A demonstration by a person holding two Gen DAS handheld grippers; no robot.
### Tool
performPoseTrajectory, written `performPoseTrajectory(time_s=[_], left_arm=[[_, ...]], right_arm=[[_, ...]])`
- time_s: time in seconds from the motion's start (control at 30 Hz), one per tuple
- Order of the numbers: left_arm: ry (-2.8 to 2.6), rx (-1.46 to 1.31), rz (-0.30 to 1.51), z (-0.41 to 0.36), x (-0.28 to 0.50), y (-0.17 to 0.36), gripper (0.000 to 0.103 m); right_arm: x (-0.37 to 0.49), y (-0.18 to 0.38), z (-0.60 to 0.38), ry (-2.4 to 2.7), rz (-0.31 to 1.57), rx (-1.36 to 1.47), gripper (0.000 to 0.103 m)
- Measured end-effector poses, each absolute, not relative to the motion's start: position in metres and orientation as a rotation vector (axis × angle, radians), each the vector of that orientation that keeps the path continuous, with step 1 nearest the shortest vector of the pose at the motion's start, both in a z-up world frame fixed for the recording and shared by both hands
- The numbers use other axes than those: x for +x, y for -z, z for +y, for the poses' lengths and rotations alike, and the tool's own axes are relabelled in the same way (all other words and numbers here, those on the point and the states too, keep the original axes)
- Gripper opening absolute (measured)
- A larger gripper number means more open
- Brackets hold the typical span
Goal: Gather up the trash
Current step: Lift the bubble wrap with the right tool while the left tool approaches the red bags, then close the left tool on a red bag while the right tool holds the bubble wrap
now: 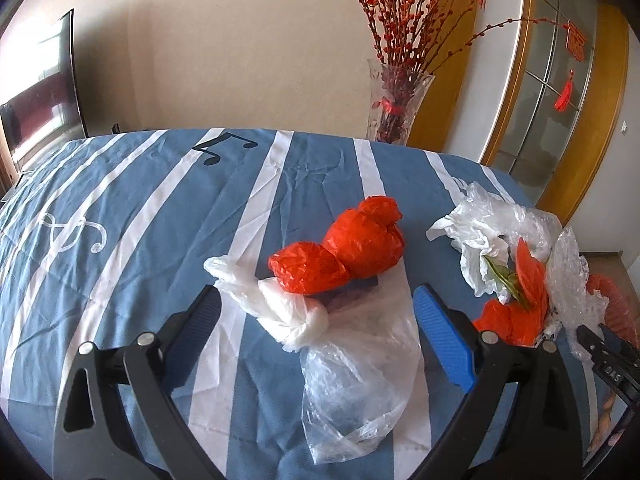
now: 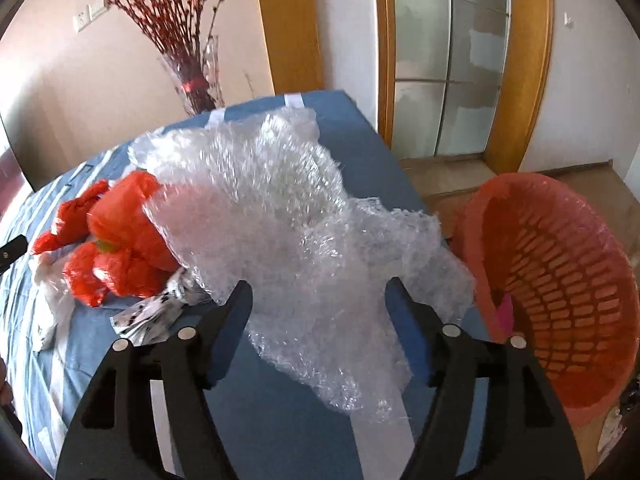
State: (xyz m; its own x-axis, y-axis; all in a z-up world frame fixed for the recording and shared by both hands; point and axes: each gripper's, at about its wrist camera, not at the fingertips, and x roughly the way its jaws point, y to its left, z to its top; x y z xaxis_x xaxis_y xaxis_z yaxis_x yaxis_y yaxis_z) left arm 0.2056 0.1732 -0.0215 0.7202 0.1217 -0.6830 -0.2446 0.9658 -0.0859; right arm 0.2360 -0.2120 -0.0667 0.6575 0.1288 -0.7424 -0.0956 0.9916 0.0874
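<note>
Right gripper (image 2: 320,312) jaws spread over bubble wrap (image 2: 280,216), basket (image 2: 560,264) beside the counter (image 2: 360,140). Left gripper (image 1: 316,312) jaws spread around clear bag (image 1: 352,380).

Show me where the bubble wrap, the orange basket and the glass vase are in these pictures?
bubble wrap (image 2: 280,216): right wrist view, middle of the crumpled sheet.
orange basket (image 2: 568,264): right wrist view, slotted inner wall.
glass vase (image 1: 394,108): left wrist view, middle of the clear body.

Left black plastic two-finger gripper (image 1: 316,312): ribbed blue pads (image 1: 442,338), silver pivot screws. Right black plastic gripper (image 2: 320,312): same build, dark blue pads (image 2: 224,344).
</note>
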Motion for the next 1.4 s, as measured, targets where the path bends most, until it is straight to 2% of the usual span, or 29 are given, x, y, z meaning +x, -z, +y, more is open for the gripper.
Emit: performPoseTrajectory(time_s=[0.1,0.13,0.17,0.23,0.27,0.37,0.67,0.8,0.97,1.13,1.23,1.3,1.4], left_arm=[[-0.199,-0.174,0.742,0.171,0.207,0.022,0.095],[-0.197,-0.172,0.742,0.171,0.208,0.022,0.095],[-0.196,-0.17,0.743,0.17,0.21,0.023,0.095],[-0.194,-0.167,0.744,0.169,0.212,0.023,0.095],[-0.194,-0.165,0.744,0.169,0.214,0.023,0.095],[-0.195,-0.149,0.747,0.167,0.219,0.024,0.095],[-0.185,-0.099,0.801,0.167,0.254,0.035,0.095],[-0.176,-0.069,0.845,0.165,0.272,0.043,0.09],[-0.126,-0.098,0.9,0.165,0.29,0.054,0.071],[-0.08,-0.114,0.911,0.161,0.292,0.06,0.033],[-0.066,-0.123,0.899,0.16,0.289,0.06,0.017],[-0.06,-0.121,0.886,0.16,0.287,0.058,0.01],[-0.058,-0.112,0.853,0.159,0.281,0.051,0.009]], right_arm=[[0.242,0.072,-0.209,-0.126,0.88,0.028,0.069],[0.242,0.072,-0.206,-0.116,0.886,-0.004,0.06],[0.241,0.073,-0.205,-0.11,0.885,-0.019,0.044],[0.238,0.072,-0.205,-0.109,0.878,-0.041,0.02],[0.237,0.072,-0.207,-0.114,0.878,-0.039,0.016],[0.233,0.071,-0.215,-0.129,0.872,-0.001,0.012],[0.211,0.051,-0.24,-0.107,0.791,0.069,0.01],[0.211,0.053,-0.25,-0.103,0.8,0.09,0.01],[0.209,0.056,-0.254,-0.103,0.813,0.106,0.01],[0.209,0.057,-0.26,-0.101,0.819,0.124,0.01],[0.208,0.056,-0.262,-0.099,0.815,0.13,0.01],[0.207,0.054,-0.261,-0.1,0.81,0.134,0.01],[0.205,0.05,-0.262,-0.1,0.797,0.138,0.01]])
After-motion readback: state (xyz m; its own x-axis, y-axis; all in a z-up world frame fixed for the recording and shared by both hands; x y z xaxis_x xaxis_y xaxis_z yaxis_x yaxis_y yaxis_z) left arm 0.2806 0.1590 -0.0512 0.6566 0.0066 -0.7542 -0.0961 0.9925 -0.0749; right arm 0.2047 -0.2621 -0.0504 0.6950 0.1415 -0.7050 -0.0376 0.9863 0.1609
